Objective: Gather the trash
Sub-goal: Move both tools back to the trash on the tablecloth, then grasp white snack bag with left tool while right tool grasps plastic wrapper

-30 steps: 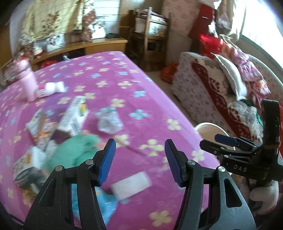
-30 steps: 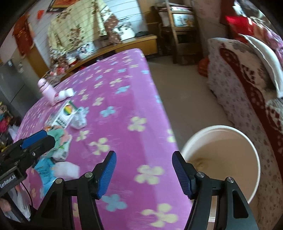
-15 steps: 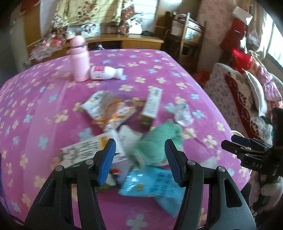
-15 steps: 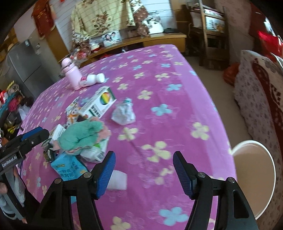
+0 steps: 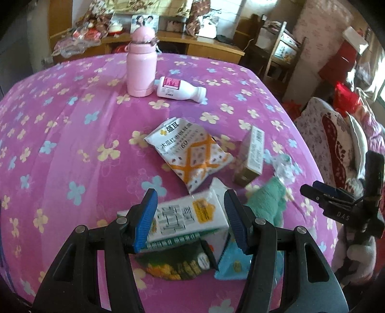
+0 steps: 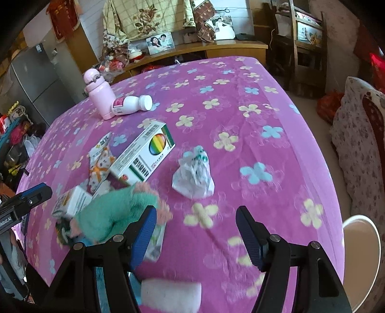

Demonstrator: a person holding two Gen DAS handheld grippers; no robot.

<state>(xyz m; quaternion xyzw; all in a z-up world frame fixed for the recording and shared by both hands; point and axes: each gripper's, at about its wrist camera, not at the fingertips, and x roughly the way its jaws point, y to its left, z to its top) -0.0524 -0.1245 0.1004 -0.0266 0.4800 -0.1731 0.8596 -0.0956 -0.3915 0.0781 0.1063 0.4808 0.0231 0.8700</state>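
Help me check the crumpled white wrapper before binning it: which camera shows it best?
The right wrist view: the crumpled white wrapper lies whole and unobstructed on the cloth. The left wrist view shows it small, blurred, beside the box.

Far ahead of the jaws: wooden sideboard point(image 6: 211, 47) with framed photos point(image 6: 160, 42), floral cloth point(image 6: 144, 16) above. Ahead-left a grey fridge point(image 6: 33, 79); ahead-right a wooden chair point(image 6: 308, 41), right a floral sofa point(image 6: 361, 134). Daylight from right.

Fallen bottle point(image 5: 179, 89) lies just right of upright flask point(image 5: 141, 69).
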